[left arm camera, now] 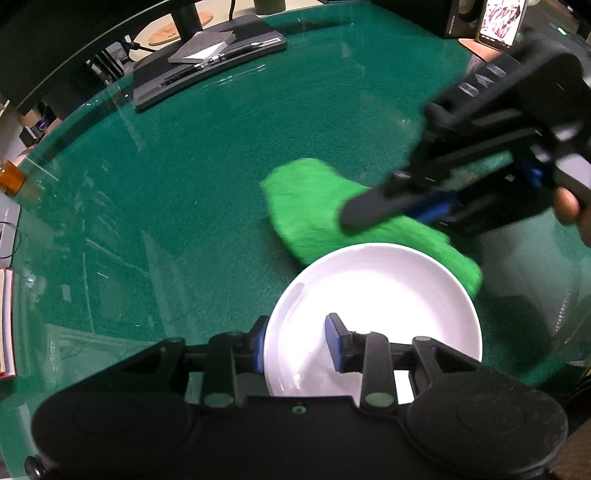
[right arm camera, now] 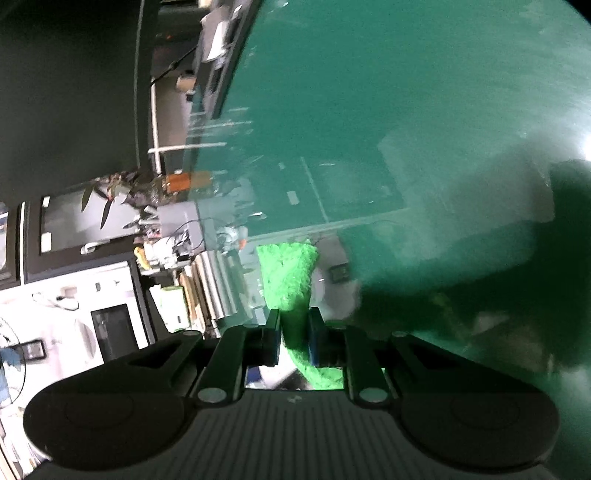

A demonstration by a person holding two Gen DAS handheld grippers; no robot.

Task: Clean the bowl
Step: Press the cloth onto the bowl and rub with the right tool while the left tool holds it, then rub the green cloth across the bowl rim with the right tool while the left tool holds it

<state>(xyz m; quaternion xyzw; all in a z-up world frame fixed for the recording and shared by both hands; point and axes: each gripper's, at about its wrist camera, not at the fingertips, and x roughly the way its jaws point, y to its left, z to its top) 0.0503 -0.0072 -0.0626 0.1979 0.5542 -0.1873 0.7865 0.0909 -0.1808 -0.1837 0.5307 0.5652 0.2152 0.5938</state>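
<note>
Lower centre of the left wrist view: your left gripper (left arm camera: 295, 341) points steeply down at a white bowl (left arm camera: 384, 306) on the green glass-topped table (left arm camera: 192, 173).
Bowl, look: round, shallow and plain glossy white, with a thin raised rim and a bright glare across its inside; you would see no mark or residue in it at this sharpness.
Bowl, place: it sits low and slightly right of centre in the left wrist view, and its near edge passes under the gripper body.
Left tool: its jaws stand only a little apart and straddle the bowl's left rim, one blue pad outside the wall and one inside; whether both pads press the rim cannot be told.
Cloth: a fuzzy bright green cloth (left arm camera: 314, 210) lies just beyond the bowl's far rim, and its right end goes behind that rim.
Right tool, left wrist view: your right gripper (left arm camera: 351, 218) reaches in from the upper right, blurred, with its tip over the cloth, and part of your hand (left arm camera: 569, 210) shows at the right edge.
Right tool, own view: the right gripper (right arm camera: 293, 332) is nearly closed and clamps the green cloth (right arm camera: 288, 273), which fans out past the fingertips towards mid-frame.
Table, far side: a dark tray (left arm camera: 207, 70) with a grey notebook (left arm camera: 201, 46) rests at the upper left.
Upper right corner: a lit phone screen (left arm camera: 500, 18) stands.
</note>
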